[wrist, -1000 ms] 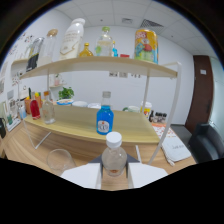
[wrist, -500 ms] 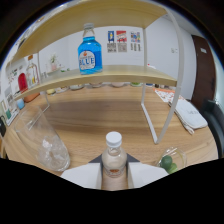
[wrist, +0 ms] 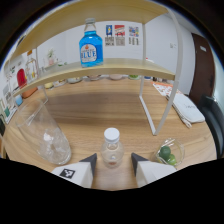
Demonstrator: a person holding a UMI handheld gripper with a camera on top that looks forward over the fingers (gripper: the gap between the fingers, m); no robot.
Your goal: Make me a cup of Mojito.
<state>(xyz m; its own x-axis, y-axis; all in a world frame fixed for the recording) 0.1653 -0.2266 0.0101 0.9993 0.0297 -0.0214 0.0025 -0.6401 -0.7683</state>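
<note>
A small clear plastic bottle with a white screw cap stands between the two fingers of the gripper. The fingers sit close at either side of its shoulders and look pressed against it, so the gripper appears to be pinching the bottle, which seems to be carried just above the wooden tabletop.

To the left of the bottle lies or leans a tall clear glass, tilted, with ice or something pale at its bottom. To the right of the bottle sits a small clear bowl holding round green limes. Beyond the bottle stands a light wooden shelf on thin white metal legs, and on it, straight behind the bottle, a blue bottle with a "BLUE" label.

The step in hand looks like bringing the bottle to the glass for pouring. The smooth, rounded plastic could slip or turn, so the grip should stay firm and level, and the bottle should move leftward slowly, clear of the glass rim.
</note>
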